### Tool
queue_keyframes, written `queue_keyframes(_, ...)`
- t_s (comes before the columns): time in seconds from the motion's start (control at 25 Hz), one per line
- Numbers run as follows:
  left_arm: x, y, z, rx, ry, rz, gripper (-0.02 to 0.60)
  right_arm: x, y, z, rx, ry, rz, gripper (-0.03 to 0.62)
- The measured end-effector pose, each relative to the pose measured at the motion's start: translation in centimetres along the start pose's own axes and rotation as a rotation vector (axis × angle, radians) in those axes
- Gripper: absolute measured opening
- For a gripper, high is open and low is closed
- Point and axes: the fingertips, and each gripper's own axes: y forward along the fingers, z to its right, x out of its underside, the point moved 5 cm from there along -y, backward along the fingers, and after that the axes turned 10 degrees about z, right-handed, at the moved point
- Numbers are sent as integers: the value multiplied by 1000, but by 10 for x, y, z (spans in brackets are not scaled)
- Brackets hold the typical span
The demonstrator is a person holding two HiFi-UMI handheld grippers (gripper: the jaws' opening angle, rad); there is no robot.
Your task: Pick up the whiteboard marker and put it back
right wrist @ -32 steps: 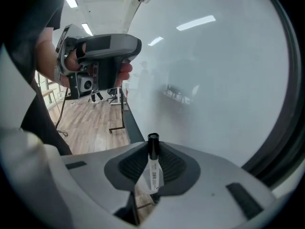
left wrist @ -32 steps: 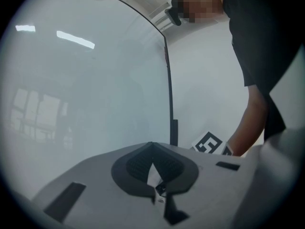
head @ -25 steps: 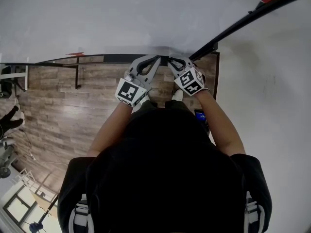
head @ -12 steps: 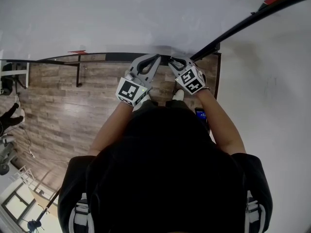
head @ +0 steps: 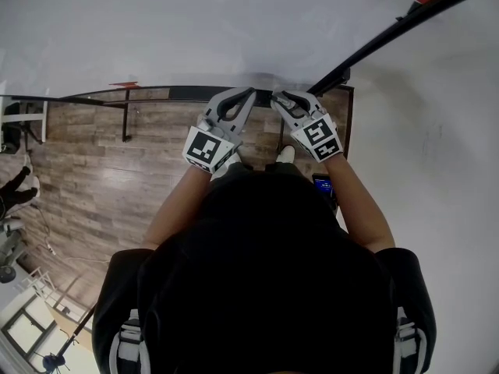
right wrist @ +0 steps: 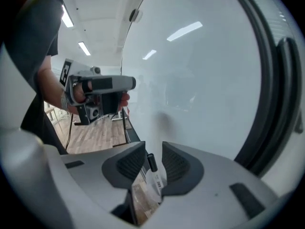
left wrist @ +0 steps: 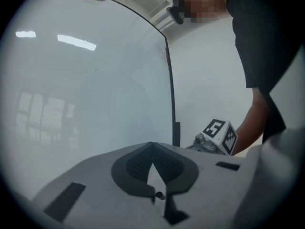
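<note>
The whiteboard marker, white with a black cap, shows in the right gripper view in the gap between the jaws, apart from both pads. My right gripper is opening and tilts down toward the whiteboard. In the head view it hovers at the black tray ledge under the board; the marker is hidden there. My left gripper is beside it at the ledge, level, and its jaws are shut on nothing.
The whiteboard's black frame runs up to the right, with a white wall beyond it. Wooden floor lies below, with the stand's legs. A dark device sits by the person's right forearm.
The right gripper's jaws have spread apart, and its marker cube has shifted right and back from the ledge. The left gripper has stayed put.
</note>
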Motion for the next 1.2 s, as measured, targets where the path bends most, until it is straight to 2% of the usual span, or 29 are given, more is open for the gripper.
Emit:
queue_keyframes(0.2, -17, -1, 5, 4, 2, 23, 5, -48, -28, -2, 35, 1, 153, 91)
queue_keyframes(0.6, -55, 9, 21, 31, -17, 42, 5, -123, -76, -7, 39, 68, 390, 64)
queue_keyframes(0.76, -69, 14, 25, 48, -48, -2, 5, -140, -87, -3, 66, 88, 437, 24)
queue_keyframes(0.88, -76, 18, 29, 75, -49, 22, 5, -145, -92, -2, 80, 69, 461, 5)
queue_keyframes(1.04, -89, 20, 33, 72, -20, 39, 5, -158, -96, -6, 108, 49, 480, 3)
queue_keyframes(1.2, -98, 25, 39, 105, -11, 70, 5, -161, -104, -3, 120, 35, 497, 2)
